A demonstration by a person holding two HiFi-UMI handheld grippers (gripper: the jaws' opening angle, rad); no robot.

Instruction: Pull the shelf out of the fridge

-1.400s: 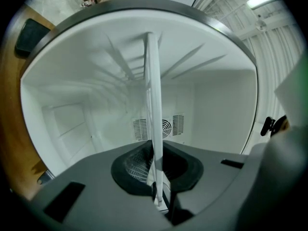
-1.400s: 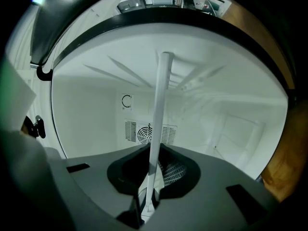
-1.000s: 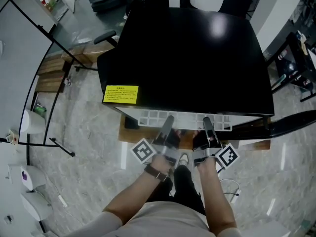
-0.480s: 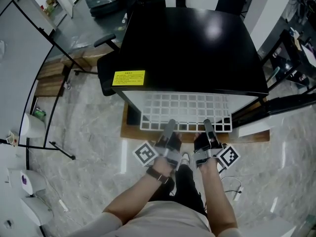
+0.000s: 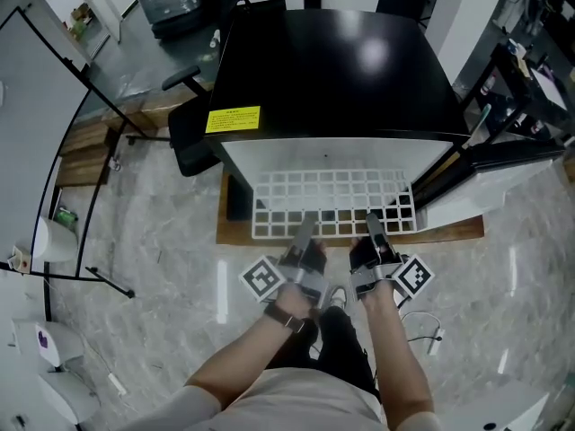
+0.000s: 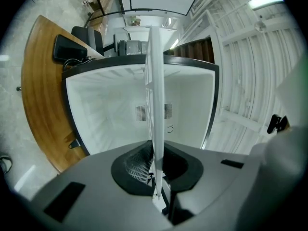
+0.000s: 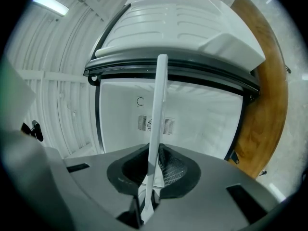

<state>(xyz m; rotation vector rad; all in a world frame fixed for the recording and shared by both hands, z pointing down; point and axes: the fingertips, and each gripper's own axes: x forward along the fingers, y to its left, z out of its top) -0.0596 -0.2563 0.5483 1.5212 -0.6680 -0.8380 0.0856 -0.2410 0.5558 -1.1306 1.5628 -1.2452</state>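
Head view: shelf further out of fridge than a moment ago | left hand-held gripper and right hand-held gripper both clamped on its near edge, shelf stretching ahead | I judge pull well advanced.

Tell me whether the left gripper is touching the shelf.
Touching. In the left gripper view, the left gripper is shut on the shelf, its white edge pinched between the jaws.

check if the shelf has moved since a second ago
Yes. The shelf has slid outward, toward the person: a second ago only its front row showed past the front edge of the fridge; now several rows do.
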